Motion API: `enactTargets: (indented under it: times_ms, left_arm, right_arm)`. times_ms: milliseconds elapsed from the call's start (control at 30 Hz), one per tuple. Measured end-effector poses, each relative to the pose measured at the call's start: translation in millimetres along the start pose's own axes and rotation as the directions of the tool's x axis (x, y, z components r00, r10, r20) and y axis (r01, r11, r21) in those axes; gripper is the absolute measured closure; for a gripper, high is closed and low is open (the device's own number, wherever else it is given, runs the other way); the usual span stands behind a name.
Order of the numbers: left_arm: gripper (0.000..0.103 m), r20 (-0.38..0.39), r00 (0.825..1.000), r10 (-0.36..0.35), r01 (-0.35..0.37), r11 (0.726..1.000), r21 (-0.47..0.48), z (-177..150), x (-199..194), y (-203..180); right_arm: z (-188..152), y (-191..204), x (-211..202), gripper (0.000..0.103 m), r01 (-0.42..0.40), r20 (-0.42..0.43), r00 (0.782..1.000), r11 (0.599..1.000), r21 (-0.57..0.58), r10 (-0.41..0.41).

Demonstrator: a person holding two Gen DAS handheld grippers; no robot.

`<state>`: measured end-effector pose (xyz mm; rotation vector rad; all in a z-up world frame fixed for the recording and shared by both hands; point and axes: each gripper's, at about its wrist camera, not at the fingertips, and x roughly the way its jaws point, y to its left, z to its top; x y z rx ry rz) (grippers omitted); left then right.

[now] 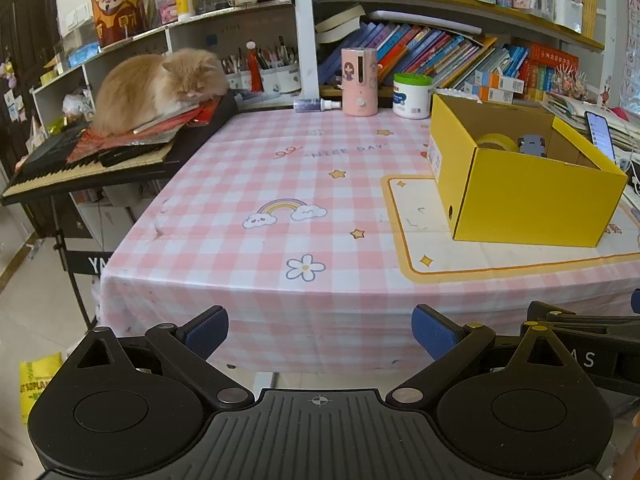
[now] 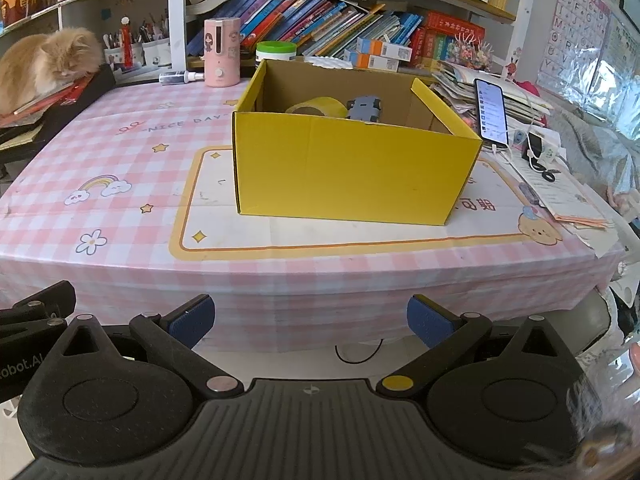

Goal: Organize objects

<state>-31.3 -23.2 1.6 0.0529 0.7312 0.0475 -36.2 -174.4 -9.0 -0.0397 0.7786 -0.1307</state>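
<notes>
Left gripper [image 1: 320, 334]: spread and empty, off the table's near edge.
Right gripper [image 2: 311, 322]: spread likewise, holding nothing.
Yellow box [image 2: 352, 168]: on the mat toward the table's [image 2: 120, 152] right side, tape roll [image 2: 318, 107] and grey toy [image 2: 364, 109] inside.
Advice: we judged little remained; approach loose items level, clear of the box wall.

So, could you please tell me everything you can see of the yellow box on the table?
The yellow box looks like corrugated cardboard, yellow outside and plain brown inside, open at the top with one short flap standing up at its far right corner. It sits upright on the cream mat with an orange border, over the pink checked tablecloth. Inside lie a roll of yellow tape and a small grey toy car. A white label and a small round hole show on its left side. Neither gripper touches it.
</notes>
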Motion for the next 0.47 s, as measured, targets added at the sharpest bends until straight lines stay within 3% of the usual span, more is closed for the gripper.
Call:
enactTargets:
  times_ms: [467]
  left_arm:
    - [0.003, -0.014, 1.000, 0.021, -0.021, 1.000, 0.014, 0.4, 3.4, -2.4]
  right_arm:
    - [1.0, -0.6, 3.2, 0.000, 0.003, -0.005, 1.000, 1.000, -0.002, -0.003]
